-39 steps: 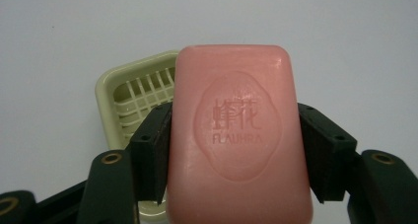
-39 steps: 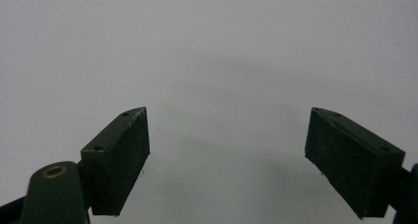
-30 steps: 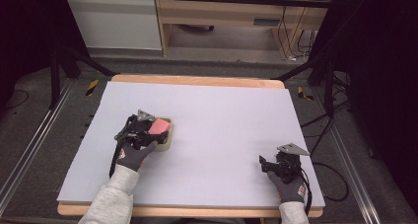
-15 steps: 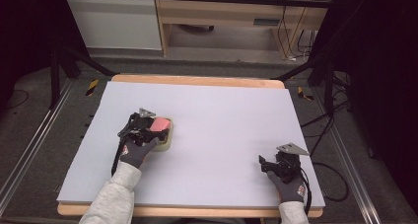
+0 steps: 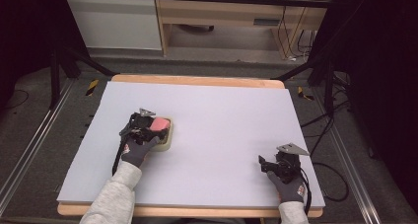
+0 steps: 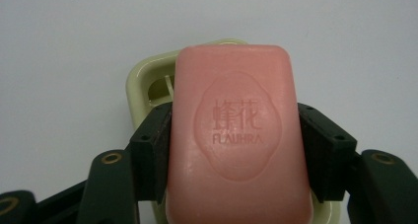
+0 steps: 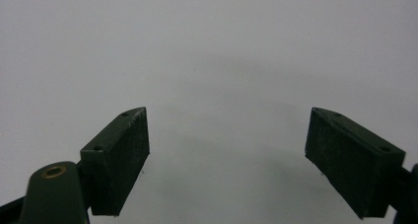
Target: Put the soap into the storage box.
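Observation:
A pink bar of soap (image 6: 236, 130) stamped FLAUHRA is clamped between the two black jaws of my left gripper (image 6: 235, 135), which is shut on its long sides. The soap hangs just over a pale yellow-green soap dish (image 6: 143, 81) on the white table. From above, the soap (image 5: 160, 123), the dish (image 5: 166, 141) and the left gripper (image 5: 148, 125) sit at the table's left middle. My right gripper (image 5: 268, 164) rests near the front right corner. Its jaws stand wide apart over bare table, the gripper (image 7: 226, 160) open with nothing between them.
The white board (image 5: 226, 120) lies on a wooden table edge (image 5: 197, 80). Cables (image 5: 325, 174) trail off the right side. A wooden bench and a white cabinet (image 5: 116, 21) stand behind the table, with dark tripod legs on both sides.
The left gripper with the soap has shifted slightly toward the dish. The right gripper has stayed put.

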The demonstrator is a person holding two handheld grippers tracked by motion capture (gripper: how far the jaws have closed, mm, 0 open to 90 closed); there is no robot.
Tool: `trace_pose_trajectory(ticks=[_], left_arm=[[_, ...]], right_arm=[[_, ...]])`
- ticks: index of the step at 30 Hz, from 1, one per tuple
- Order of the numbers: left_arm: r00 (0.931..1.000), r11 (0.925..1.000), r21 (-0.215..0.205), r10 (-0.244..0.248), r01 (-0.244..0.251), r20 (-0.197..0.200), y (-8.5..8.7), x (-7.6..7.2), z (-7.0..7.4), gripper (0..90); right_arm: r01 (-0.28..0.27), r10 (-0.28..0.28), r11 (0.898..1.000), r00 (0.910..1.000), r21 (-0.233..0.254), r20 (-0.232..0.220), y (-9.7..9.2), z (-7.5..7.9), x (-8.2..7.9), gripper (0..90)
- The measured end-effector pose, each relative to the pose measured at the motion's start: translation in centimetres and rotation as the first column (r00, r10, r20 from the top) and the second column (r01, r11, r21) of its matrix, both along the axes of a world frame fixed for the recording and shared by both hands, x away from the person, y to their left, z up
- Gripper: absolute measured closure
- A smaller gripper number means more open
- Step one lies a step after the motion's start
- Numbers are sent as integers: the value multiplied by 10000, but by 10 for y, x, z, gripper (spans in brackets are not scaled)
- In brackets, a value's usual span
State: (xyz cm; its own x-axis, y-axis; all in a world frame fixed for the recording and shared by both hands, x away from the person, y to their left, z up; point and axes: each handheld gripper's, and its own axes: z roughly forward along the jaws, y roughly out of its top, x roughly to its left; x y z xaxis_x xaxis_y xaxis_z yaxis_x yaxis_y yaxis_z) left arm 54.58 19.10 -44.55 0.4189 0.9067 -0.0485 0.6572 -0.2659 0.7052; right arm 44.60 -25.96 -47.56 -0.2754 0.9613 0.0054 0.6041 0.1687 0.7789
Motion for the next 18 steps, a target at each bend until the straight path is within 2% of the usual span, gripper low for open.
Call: trace_pose_trajectory(ticks=[18], left_arm=[[9999, 9998, 207, 66, -64, -104, -2, 2, -7, 370]], right_arm=[[-28, 28, 10000, 10000, -21, 24, 0, 0, 0, 170]])
